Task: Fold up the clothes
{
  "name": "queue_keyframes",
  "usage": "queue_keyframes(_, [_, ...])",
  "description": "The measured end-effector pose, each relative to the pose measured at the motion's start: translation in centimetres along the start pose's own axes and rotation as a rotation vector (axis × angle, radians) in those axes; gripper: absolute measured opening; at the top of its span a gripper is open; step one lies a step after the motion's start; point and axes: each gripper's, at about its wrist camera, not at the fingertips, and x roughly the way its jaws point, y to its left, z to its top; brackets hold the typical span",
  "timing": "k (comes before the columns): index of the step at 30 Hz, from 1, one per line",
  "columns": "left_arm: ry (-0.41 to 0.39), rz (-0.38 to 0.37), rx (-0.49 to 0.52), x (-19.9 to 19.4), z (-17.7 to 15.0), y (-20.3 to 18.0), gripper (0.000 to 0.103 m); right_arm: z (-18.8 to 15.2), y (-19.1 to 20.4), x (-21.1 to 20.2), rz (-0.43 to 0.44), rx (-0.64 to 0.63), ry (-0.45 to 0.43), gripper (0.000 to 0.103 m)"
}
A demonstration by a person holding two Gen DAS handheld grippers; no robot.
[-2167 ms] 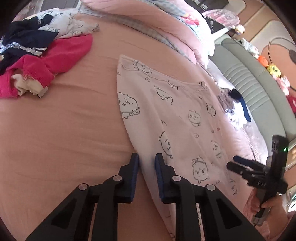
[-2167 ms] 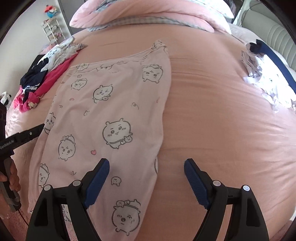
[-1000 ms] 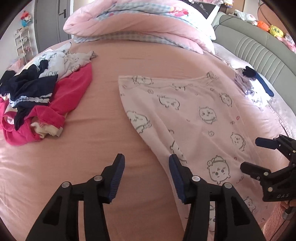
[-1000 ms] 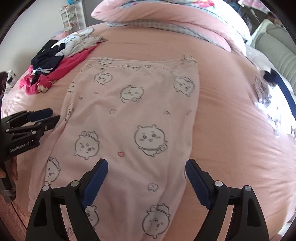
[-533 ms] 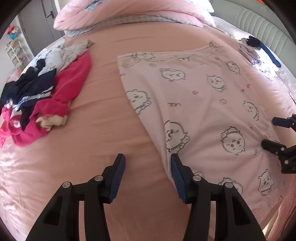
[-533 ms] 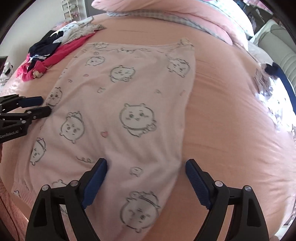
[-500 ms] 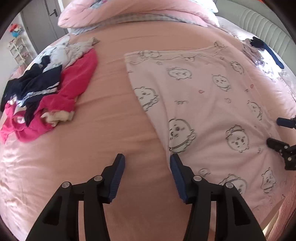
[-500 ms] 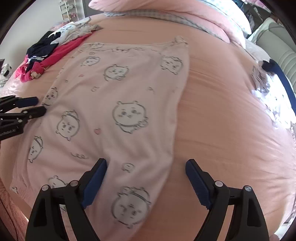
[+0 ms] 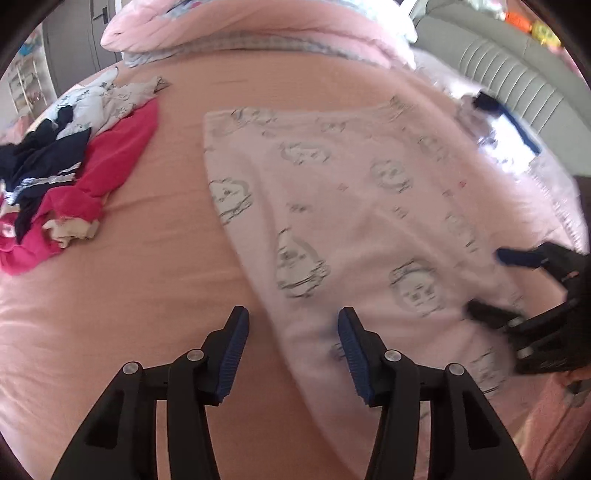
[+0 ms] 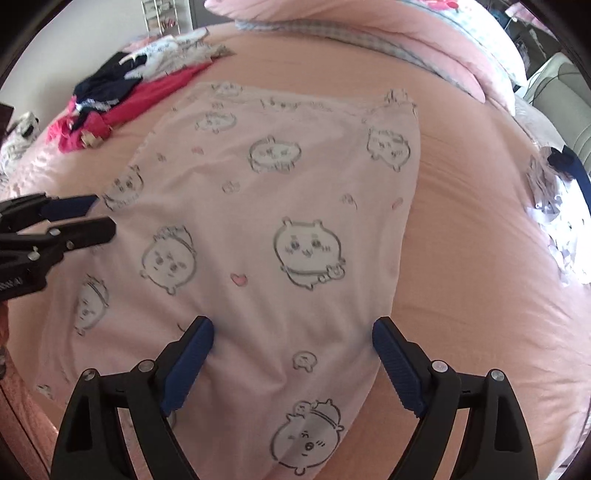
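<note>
The pale pink garment with cartoon animal prints [image 10: 280, 229] lies spread on the pink bed [image 10: 480, 258], its straight far edge toward the pillows and its near part narrowing toward the camera; whether it is a single layer or already doubled over once cannot be told from these views. No tight fold shows, so as a judgement the folding of this piece is at most partly done, and the flat spread fits either a garment laid out ready or one mid-fold with further folds to come. The right hand-held gripper [image 10: 291, 350] hovers low over the near part of the cloth, jaws wide and holding nothing, straddling the fabric. The left hand-held gripper [image 9: 291, 334] is at the garment's left edge, jaws also apart and empty, one finger over the bed, the other over the cloth. Farther out, a heap of unfolded clothes [image 9: 62, 184], red, navy and white, lies at the left of the bed, so more work appears to remain. A bundle of pink bedding [image 9: 258, 33] lies at the head.
</note>
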Motion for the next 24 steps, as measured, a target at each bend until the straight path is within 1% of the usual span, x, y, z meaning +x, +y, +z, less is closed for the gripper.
queue_keyframes(1, [0.005, 0.009, 0.005, 0.1, 0.0, -0.1, 0.058, -0.5, -0.6, -0.1, 0.003, 0.019, -0.003, 0.088])
queue_keyframes(2, [0.01, 0.018, 0.01, 0.1, 0.0, -0.3, 0.061, -1.2, -1.5, -0.3, -0.008, 0.035, 0.002, 0.088])
queue_keyframes(4, [0.02, 0.037, 0.02, 0.3, -0.1, -0.6, 0.06, -2.5, -3.7, -1.2, -0.019, 0.071, 0.011, 0.088])
queue_keyframes(5, [0.008, 0.033, 0.03, 0.1, 0.0, -1.0, 0.06, -3.0, -4.7, -1.5, -0.031, 0.095, 0.019, 0.088])
queue_keyframes(7, [-0.05, -0.02, 0.065, -0.8, 0.6, -2.6, 0.06, -3.1, -6.5, -2.3, -0.05, 0.137, 0.013, 0.088])
queue_keyframes(8, [-0.066, -0.064, 0.089, -0.8, 1.0, -3.8, 0.06, -2.8, -7.1, -2.6, -0.043, 0.154, -0.007, 0.088])
queue_keyframes(9, [-0.071, -0.092, 0.117, -0.6, 1.3, -5.0, 0.06, -2.4, -7.7, -2.8, -0.032, 0.168, -0.029, 0.088])
queue_keyframes(12, [-0.037, -0.123, 0.199, 1.4, 1.9, -8.6, 0.06, -0.2, -7.3, -2.7, -0.004, 0.157, -0.068, 0.088])
queue_keyframes(14, [-0.013, -0.144, 0.227, 2.4, 1.7, -9.9, 0.06, 0.8, -5.7, -1.6, 0.016, 0.101, -0.072, 0.088])
queue_keyframes(16, [-0.001, -0.134, 0.243, 3.1, 1.4, -10.2, 0.06, 1.7, -4.1, -0.3, 0.034, 0.038, -0.061, 0.088])
queue_keyframes(19, [0.018, -0.109, 0.276, 3.0, 0.5, -9.7, 0.062, 1.7, -4.6, 1.1, -0.001, 0.036, -0.035, 0.088])
queue_keyframes(20, [0.029, -0.086, 0.288, 2.7, 0.3, -9.2, 0.066, 1.3, -5.0, 1.7, -0.026, 0.047, -0.014, 0.088])
queue_keyframes(21, [0.04, -0.063, 0.291, 2.4, 0.0, -8.5, 0.068, 0.9, -6.0, 2.0, -0.024, 0.067, -0.003, 0.088])
queue_keyframes(22, [0.051, -0.04, 0.293, 2.1, -0.2, -7.8, 0.069, 0.5, -7.2, 1.8, -0.017, 0.09, -0.01, 0.088])
queue_keyframes(24, [0.056, -0.027, 0.253, 1.4, -0.4, -6.0, 0.07, -0.3, -9.4, 1.2, -0.089, 0.117, 0.001, 0.088])
